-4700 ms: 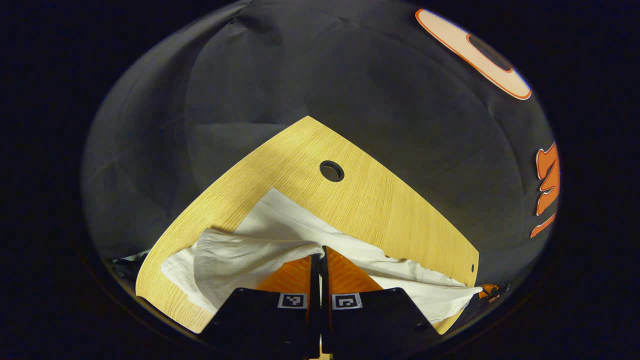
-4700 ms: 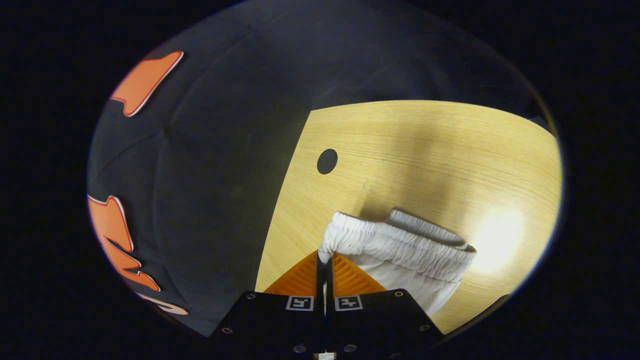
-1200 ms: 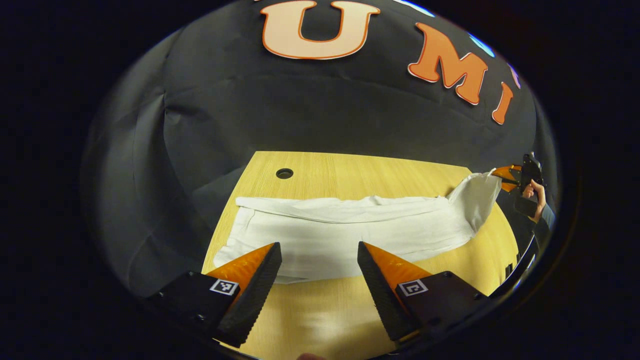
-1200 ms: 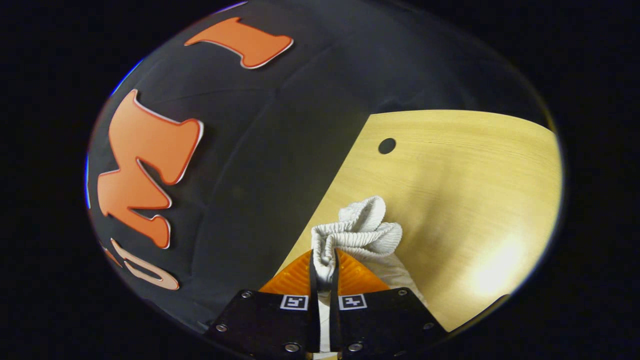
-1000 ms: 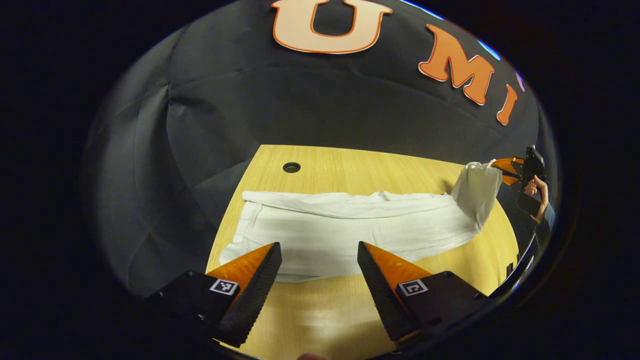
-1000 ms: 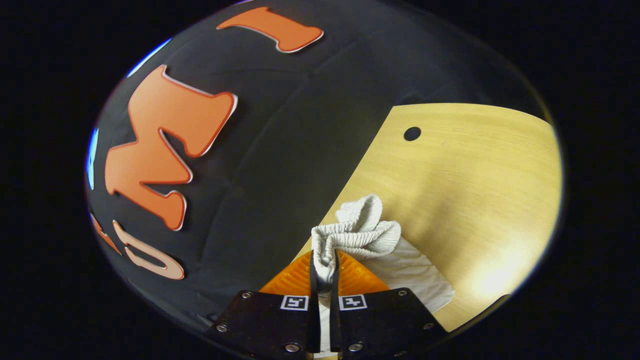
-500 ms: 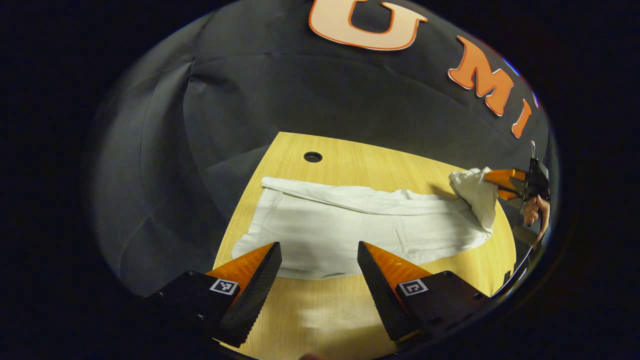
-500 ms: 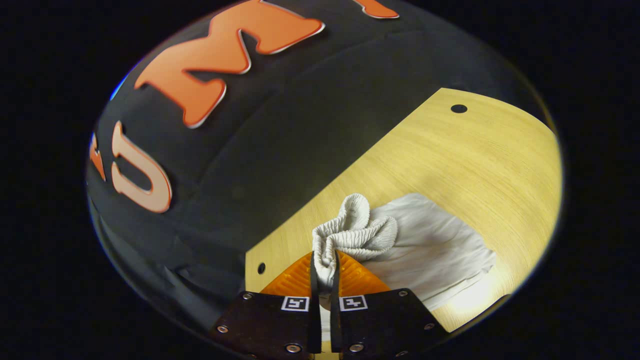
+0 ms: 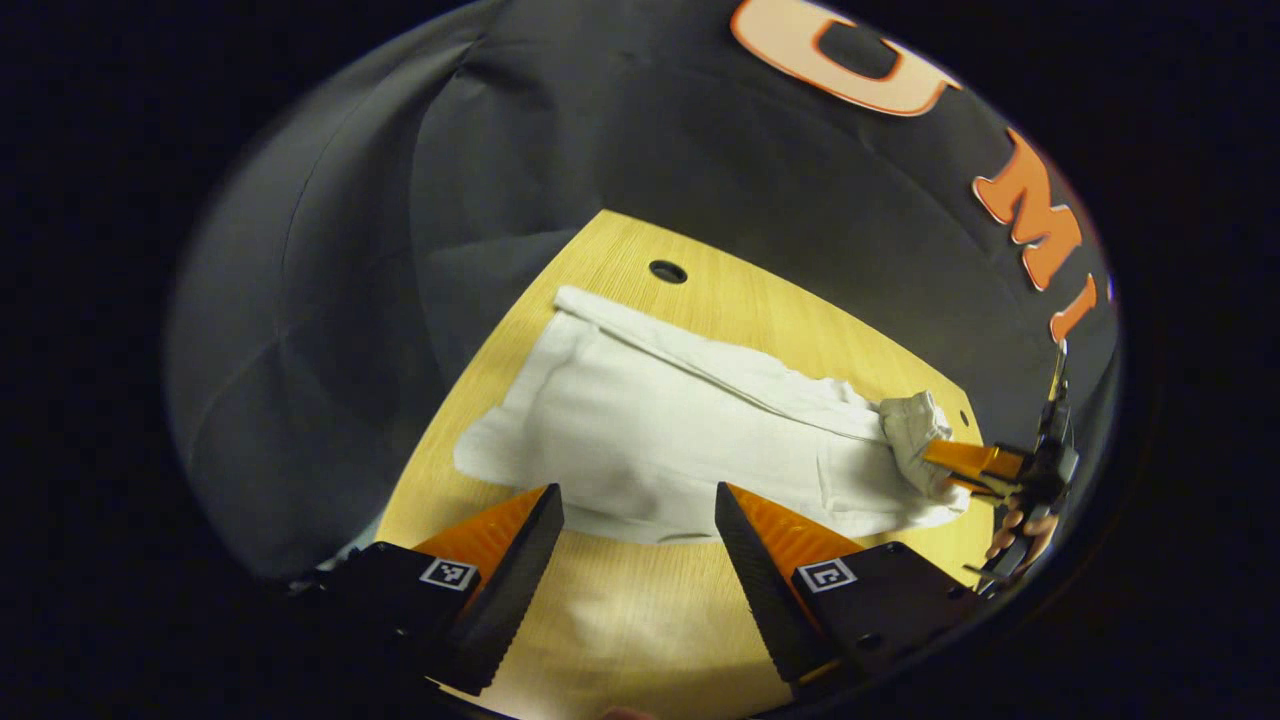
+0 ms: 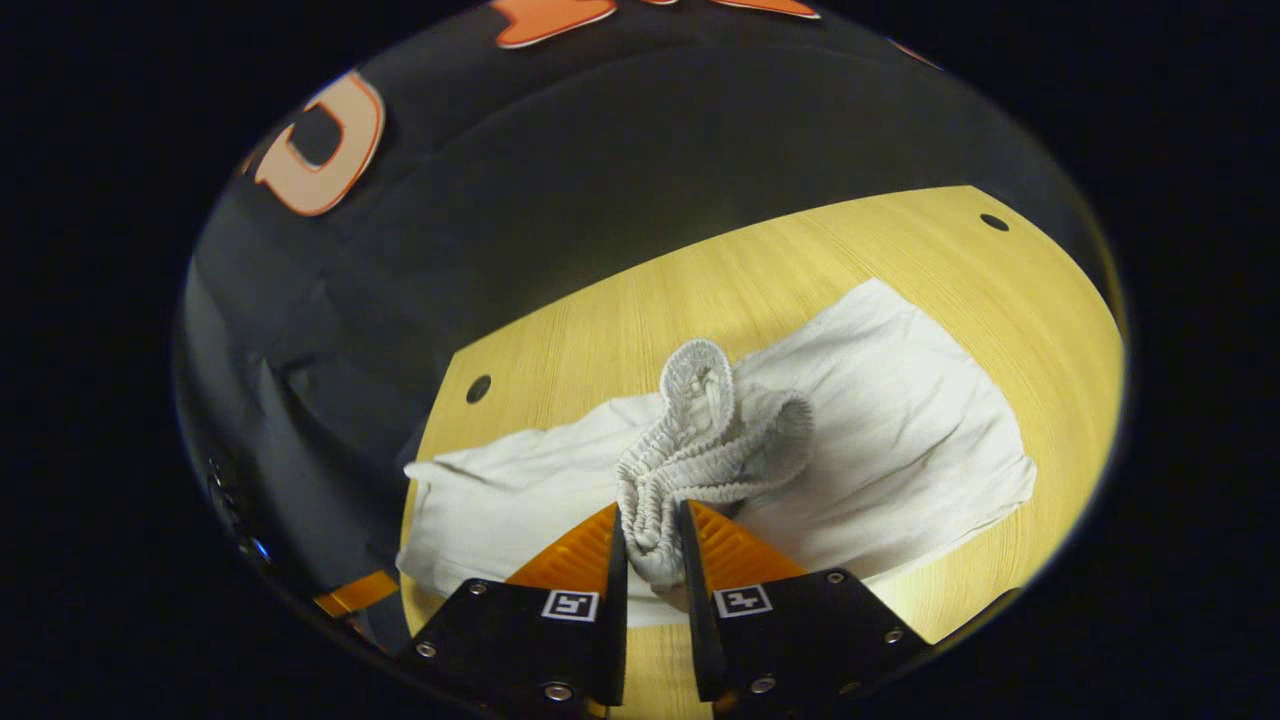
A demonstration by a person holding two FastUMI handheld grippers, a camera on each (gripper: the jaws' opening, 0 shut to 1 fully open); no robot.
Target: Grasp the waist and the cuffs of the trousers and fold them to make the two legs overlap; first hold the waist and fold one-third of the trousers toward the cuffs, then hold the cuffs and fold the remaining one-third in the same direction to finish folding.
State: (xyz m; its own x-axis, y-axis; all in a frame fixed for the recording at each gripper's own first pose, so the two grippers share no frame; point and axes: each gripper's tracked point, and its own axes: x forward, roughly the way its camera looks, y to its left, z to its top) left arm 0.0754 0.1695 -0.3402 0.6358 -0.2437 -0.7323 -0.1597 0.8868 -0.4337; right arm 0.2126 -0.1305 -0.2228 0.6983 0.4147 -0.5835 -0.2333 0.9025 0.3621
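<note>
White trousers (image 9: 680, 420) lie lengthwise on the wooden table (image 9: 640, 620), the legs stacked one over the other. My left gripper (image 9: 635, 492) hovers open above the table's near edge, short of the cloth, with nothing between its fingers. In the left gripper view the right gripper (image 9: 950, 465) sits at the far right, a hand (image 9: 1020, 530) behind it. In the right gripper view my right gripper (image 10: 650, 508) is shut on the bunched elastic waist (image 10: 700, 430), which rests folded over onto the trousers (image 10: 900, 420).
Black cloth walls the booth behind the table. A round cable hole (image 9: 667, 271) lies near the cuff end, and a small hole (image 10: 478, 388) sits near the table edge (image 10: 620, 320). Bare wood shows in front of the trousers.
The right gripper has carried the waist up, over and down onto the legs toward the cuffs. The gap between its fingers is wider than before. The left gripper stays open and has swung its view leftward.
</note>
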